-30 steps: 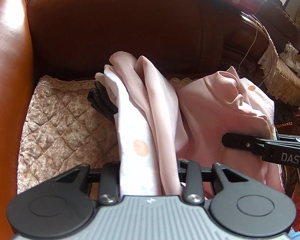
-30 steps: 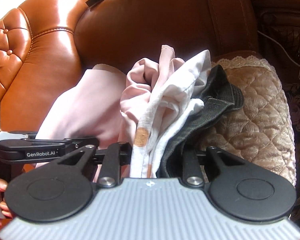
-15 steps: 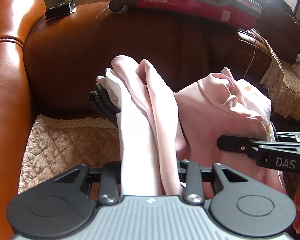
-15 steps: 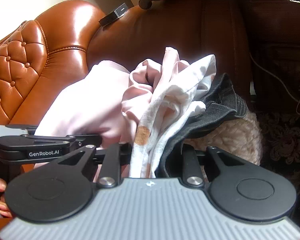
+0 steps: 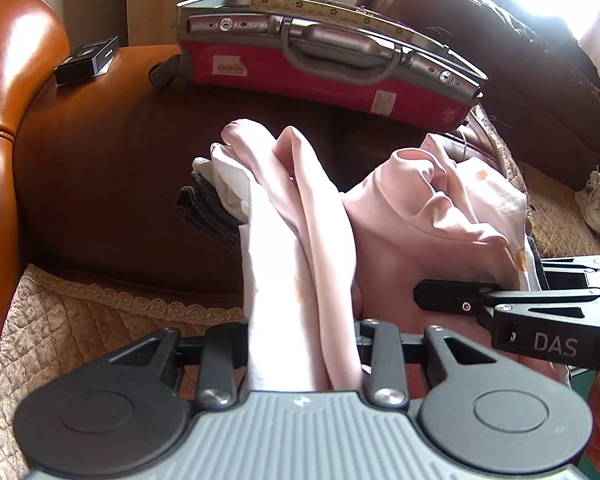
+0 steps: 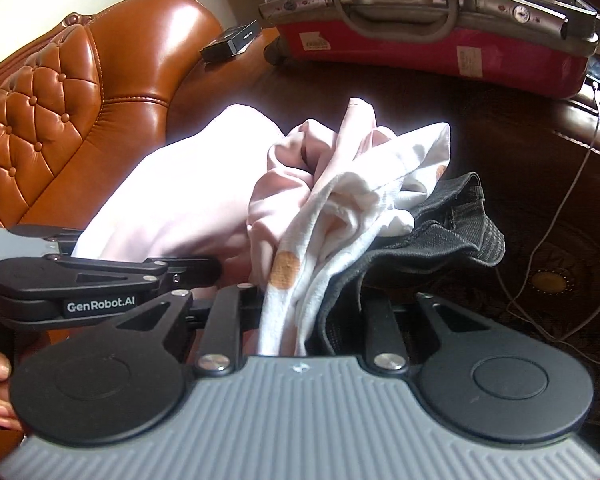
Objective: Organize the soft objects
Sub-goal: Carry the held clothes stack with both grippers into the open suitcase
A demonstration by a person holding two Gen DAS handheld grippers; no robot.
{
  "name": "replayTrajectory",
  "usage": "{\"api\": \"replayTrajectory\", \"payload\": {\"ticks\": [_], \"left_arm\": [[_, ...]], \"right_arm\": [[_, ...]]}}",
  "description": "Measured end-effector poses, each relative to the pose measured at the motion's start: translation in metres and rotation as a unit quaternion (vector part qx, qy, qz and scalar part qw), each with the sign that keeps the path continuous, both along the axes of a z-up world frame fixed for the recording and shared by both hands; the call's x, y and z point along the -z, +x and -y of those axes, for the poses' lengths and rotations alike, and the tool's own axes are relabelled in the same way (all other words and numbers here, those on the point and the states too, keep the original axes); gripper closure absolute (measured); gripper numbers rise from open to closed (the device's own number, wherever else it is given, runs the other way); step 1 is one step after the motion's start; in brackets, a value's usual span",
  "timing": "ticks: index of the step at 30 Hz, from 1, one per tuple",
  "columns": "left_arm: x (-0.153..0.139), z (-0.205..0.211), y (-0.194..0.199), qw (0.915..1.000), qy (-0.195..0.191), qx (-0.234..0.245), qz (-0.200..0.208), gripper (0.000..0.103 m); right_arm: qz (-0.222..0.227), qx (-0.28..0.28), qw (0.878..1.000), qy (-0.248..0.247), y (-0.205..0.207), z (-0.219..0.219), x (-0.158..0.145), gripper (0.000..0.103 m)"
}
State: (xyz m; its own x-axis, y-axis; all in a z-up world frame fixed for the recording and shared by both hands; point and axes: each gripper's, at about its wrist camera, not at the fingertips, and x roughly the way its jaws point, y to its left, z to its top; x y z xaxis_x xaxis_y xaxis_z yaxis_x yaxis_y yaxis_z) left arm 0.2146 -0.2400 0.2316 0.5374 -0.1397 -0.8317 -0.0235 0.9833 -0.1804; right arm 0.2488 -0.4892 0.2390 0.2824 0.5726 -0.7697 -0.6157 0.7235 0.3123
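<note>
Pinching bundled clothes [image 5: 300, 280] with both tools [image 5: 302, 360] [image 6: 312, 332], red suitcase [image 5: 320, 68] behind on sofa back [image 5: 100, 160]

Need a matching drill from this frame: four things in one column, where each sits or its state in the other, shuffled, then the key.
1. red hard-shell suitcase
2. small black box
3. dark grey denim garment
4. beige quilted seat cover

A. clamped in the right tool with pale cloth
B. lying on the sofa seat
C. on the sofa back, handle facing the cameras
D. on the sofa back, beside the tan leather armrest

Pairs: 1-C, 2-D, 3-A, 4-B
</note>
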Motion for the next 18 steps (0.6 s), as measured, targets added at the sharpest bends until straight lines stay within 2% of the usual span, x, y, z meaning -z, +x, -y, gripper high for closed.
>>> {"api": "replayTrajectory", "payload": {"ticks": [5,11,18], "left_arm": [[-0.062,0.018,0.011,0.9998,-0.016,-0.011,-0.006,0.068],[-0.132,0.036,0.041,0.9994,-0.026,-0.023,-0.005,0.068],[-0.181,0.035,0.094,0.9982,-0.047,-0.036,0.003,0.068]], "right_arm": [[-0.013,-0.006,1.0,-0.011,0.02,0.02,-0.065,0.077],[-0.009,-0.024,0.999,-0.03,0.058,0.028,-0.145,0.077],[-0.012,-0.026,0.999,-0.035,0.119,0.026,-0.203,0.077]]}}
